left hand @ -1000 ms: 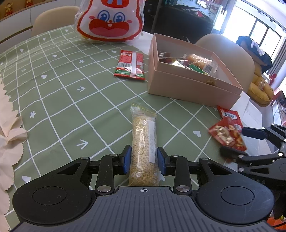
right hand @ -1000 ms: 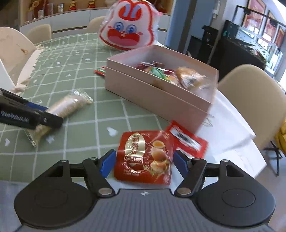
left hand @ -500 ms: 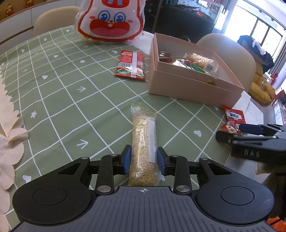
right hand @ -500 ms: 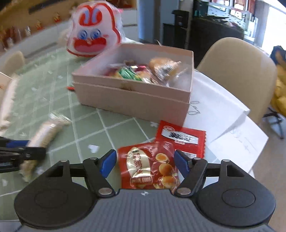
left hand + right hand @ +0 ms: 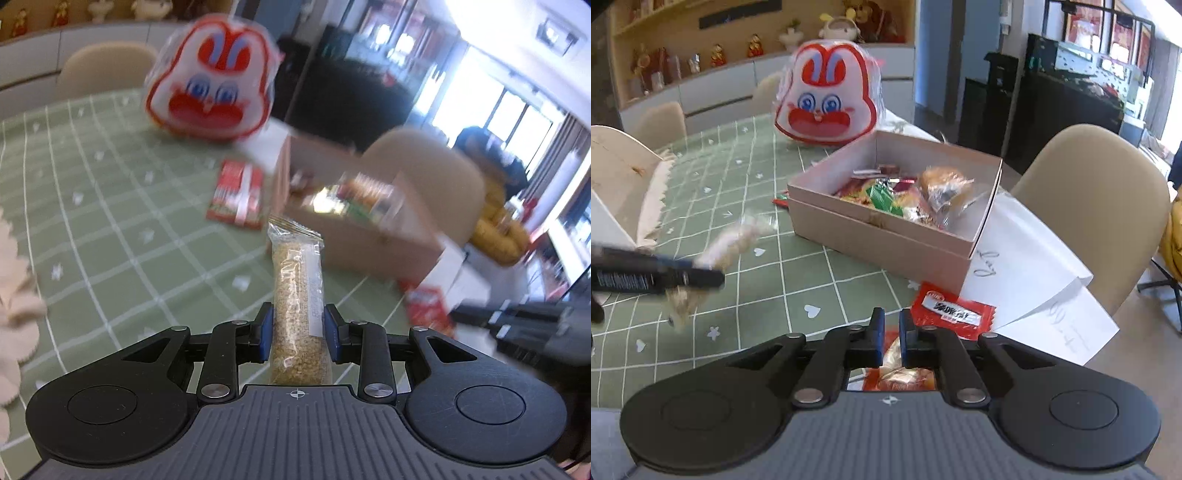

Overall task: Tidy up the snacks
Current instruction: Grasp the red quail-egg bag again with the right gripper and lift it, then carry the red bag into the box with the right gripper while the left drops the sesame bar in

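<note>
The left tool [image 5: 297, 328] clenches a clear packet of golden grain snack [image 5: 299, 295], which sticks straight out ahead of its pads, off the green counter [image 5: 110, 229]. The right tool [image 5: 891, 341] is clamped on a red quail-egg packet [image 5: 901, 373], mostly hidden beneath it. The open pink box [image 5: 882, 236] of snacks sits ahead of both. This looks like the carrying step; next, each packet needs lifting over the box's wall and letting go inside.

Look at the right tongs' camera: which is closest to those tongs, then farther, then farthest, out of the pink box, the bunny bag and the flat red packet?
1. Flat red packet, just ahead, slightly right.
2. Pink box, behind it.
3. Bunny bag, farthest back.
</note>
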`<state>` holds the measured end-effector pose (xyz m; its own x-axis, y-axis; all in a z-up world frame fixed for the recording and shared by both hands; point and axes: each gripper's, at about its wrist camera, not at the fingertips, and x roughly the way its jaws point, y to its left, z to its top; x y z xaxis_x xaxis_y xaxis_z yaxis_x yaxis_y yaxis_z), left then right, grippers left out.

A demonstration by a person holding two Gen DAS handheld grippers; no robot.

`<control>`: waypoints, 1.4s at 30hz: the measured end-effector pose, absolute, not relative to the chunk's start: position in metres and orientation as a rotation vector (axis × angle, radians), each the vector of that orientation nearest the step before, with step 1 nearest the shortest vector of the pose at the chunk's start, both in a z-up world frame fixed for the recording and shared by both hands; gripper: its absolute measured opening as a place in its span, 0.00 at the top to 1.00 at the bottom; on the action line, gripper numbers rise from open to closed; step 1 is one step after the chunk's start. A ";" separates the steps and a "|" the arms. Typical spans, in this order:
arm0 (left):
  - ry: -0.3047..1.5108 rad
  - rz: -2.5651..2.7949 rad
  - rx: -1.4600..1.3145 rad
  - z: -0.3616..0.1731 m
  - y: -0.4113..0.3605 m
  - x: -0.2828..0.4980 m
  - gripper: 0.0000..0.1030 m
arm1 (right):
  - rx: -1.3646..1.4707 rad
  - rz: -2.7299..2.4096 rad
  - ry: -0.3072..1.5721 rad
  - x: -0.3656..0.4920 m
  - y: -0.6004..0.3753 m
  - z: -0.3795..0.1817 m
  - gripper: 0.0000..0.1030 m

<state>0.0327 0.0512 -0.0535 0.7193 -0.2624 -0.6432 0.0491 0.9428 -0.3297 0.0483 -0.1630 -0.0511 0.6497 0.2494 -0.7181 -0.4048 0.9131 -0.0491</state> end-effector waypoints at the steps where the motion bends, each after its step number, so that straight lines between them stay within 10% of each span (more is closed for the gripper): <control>1: 0.739 -0.176 -0.303 -0.047 0.051 0.032 0.68 | -0.211 0.381 0.779 0.047 -0.166 -0.051 0.86; 5: 0.758 -0.175 -0.295 -0.038 0.047 0.030 0.68 | -0.189 0.341 0.802 0.044 -0.175 -0.063 0.42; 14: 0.932 -0.238 -0.291 -0.073 0.024 0.024 0.68 | -0.002 0.254 0.871 0.052 -0.193 -0.104 0.27; 30: 0.827 -0.248 -0.306 -0.045 0.022 0.032 0.68 | -0.213 0.343 0.815 0.038 -0.178 -0.076 0.33; 42: 0.667 -0.360 -0.341 0.010 0.005 0.209 0.66 | -0.188 0.332 0.624 0.037 -0.182 -0.009 0.32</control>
<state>0.2088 0.0047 0.0103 0.7285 -0.4276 -0.5352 0.2127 0.8838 -0.4166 0.0372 -0.1815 -0.0093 0.7610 0.2473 -0.5997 -0.3595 0.9303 -0.0725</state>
